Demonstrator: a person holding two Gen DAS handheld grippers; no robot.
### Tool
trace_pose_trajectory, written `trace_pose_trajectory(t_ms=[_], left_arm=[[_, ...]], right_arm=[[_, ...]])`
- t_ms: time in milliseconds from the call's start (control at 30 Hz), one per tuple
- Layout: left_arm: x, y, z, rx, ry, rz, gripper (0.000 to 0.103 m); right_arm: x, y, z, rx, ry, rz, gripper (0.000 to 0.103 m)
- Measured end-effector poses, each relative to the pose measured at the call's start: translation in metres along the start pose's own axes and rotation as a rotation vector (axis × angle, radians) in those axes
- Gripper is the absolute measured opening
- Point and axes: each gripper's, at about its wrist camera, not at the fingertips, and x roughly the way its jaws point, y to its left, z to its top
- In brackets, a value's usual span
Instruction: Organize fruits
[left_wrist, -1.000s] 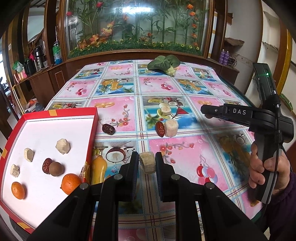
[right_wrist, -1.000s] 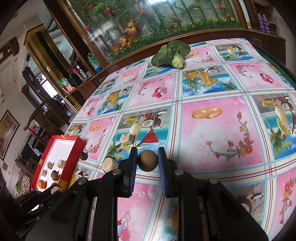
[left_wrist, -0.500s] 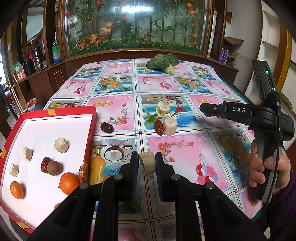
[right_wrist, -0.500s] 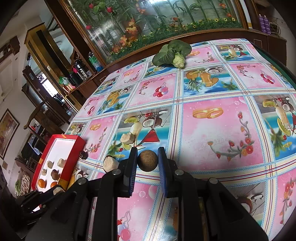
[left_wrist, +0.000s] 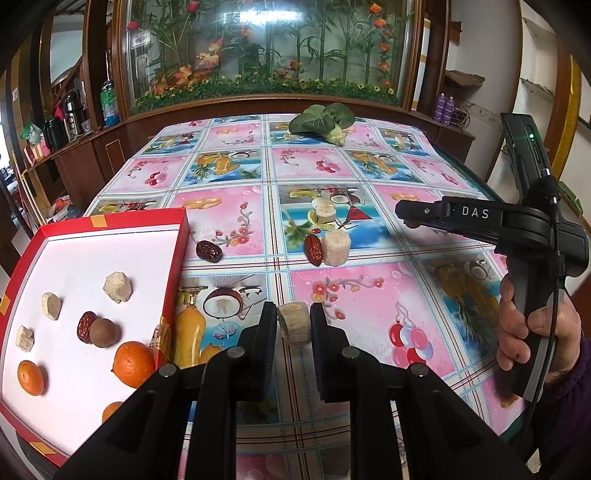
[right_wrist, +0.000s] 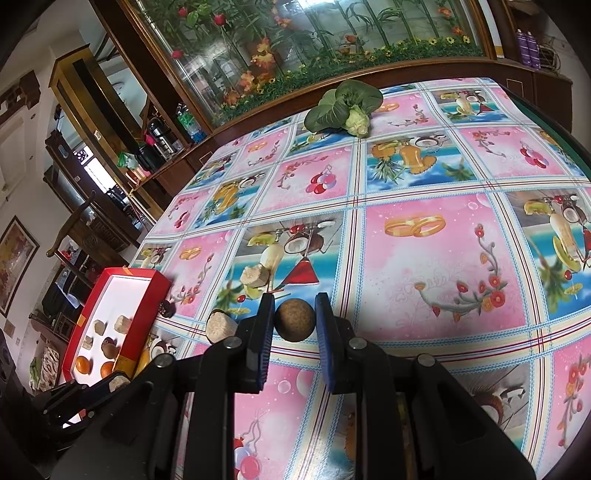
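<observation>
In the left wrist view my left gripper (left_wrist: 293, 314) is shut on a beige cylindrical fruit chunk (left_wrist: 294, 328), held above the tablecloth just right of the red box (left_wrist: 180, 240). The box's white floor carries oranges (left_wrist: 133, 363), a brown round fruit (left_wrist: 104, 332), a red date and several beige chunks. In the right wrist view my right gripper (right_wrist: 294, 306) is shut on a brown round fruit (right_wrist: 295, 319). Loose on the cloth lie a dark date (left_wrist: 208, 251), another date (left_wrist: 313, 248) against a beige chunk (left_wrist: 336, 242), and a further chunk (left_wrist: 325, 213).
A leafy green vegetable (left_wrist: 321, 122) lies at the table's far end. A hand (left_wrist: 532, 332) holds the right gripper's handle at the right edge of the left wrist view. Wooden cabinets and a glass flower display stand behind the table; the fruit-patterned cloth (right_wrist: 443, 258) covers it.
</observation>
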Motion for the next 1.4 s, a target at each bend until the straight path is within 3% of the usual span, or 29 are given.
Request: trace_pose_trajectory(t_ms=[200, 333, 433, 567, 700, 933, 1233, 1400], left_arm=[[-0.005, 0.002, 0.001, -0.015, -0.006, -0.021, 0.017], [-0.041, 0.017, 0.015, -0.021, -0.11, -0.03, 0.017], [-0.077, 0.051, 0.022, -0.06, -0.207, 0.031, 0.017], [-0.107, 0.109, 0.014, -0.122, -0.263, 0.201, 0.017], [-0.108, 0.171, -0.011, -0.231, -0.204, 0.316, 0.017], [-0.094, 0.221, -0.043, -0.338, -0.123, 0.367, 0.017], [-0.073, 0.229, -0.045, -0.316, -0.084, 0.356, 0.017], [-0.064, 0.229, -0.048, -0.301, -0.052, 0.35, 0.017]], right_arm=[[0.0, 0.001, 0.0, -0.005, -0.003, -0.004, 0.024], [-0.001, 0.0, 0.001, 0.007, -0.011, -0.003, 0.024], [-0.001, 0.006, 0.003, 0.04, -0.015, 0.033, 0.024], [0.003, 0.052, 0.004, 0.012, -0.024, 0.165, 0.024], [0.02, 0.122, -0.002, -0.088, 0.018, 0.296, 0.024], [0.064, 0.234, -0.044, -0.262, 0.178, 0.436, 0.024], [0.082, 0.277, -0.089, -0.393, 0.289, 0.439, 0.024], [0.088, 0.291, -0.103, -0.445, 0.324, 0.38, 0.024]])
